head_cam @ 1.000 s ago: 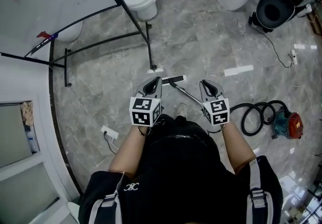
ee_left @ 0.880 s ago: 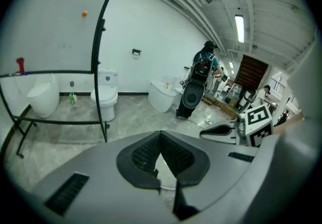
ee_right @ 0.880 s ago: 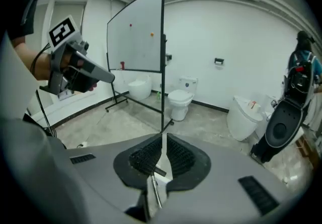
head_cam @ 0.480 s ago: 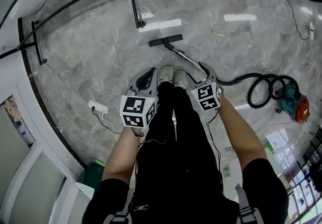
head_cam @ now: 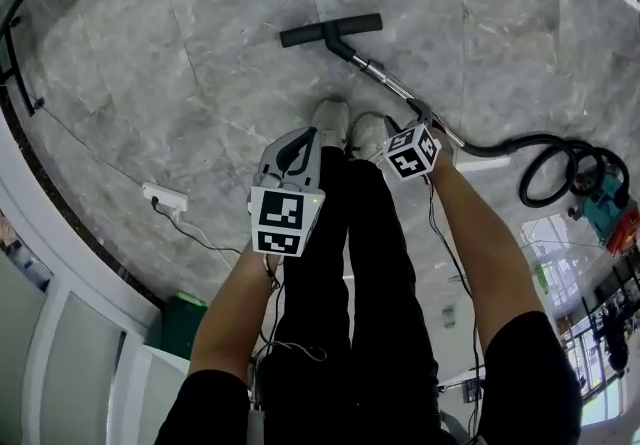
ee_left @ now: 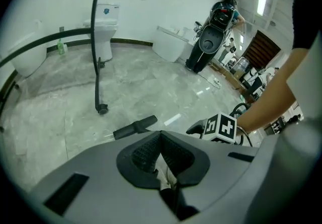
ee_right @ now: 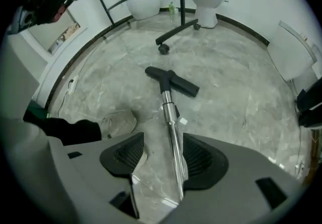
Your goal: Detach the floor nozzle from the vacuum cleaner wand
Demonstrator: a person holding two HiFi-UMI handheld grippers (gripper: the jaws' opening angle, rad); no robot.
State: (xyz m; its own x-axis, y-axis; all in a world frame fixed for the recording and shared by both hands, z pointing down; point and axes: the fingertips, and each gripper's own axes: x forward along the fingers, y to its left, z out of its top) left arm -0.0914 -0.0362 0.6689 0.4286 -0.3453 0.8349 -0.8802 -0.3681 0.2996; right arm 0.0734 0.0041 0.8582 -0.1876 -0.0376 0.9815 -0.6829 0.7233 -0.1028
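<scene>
Where the grey marble floor (head_cam: 160,83) spreads under the person's shoes (head_cam: 331,123), the vacuum cleaner wand (ee_right: 170,117) lies flat on it, a black hose (head_cam: 545,148) curling off its rear end; the floor nozzle (ee_right: 172,80) sits attached at the wand's far end, ahead of the shoes; the right gripper (ee_right: 163,155) has just spread its 2 jaws wide, the wand between them, close beside 1 pad; the left gripper (ee_left: 162,156) is closed and empty.

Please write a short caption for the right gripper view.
Right gripper, jaws just opened, with the vacuum wand between them; floor nozzle attached ahead.
</scene>
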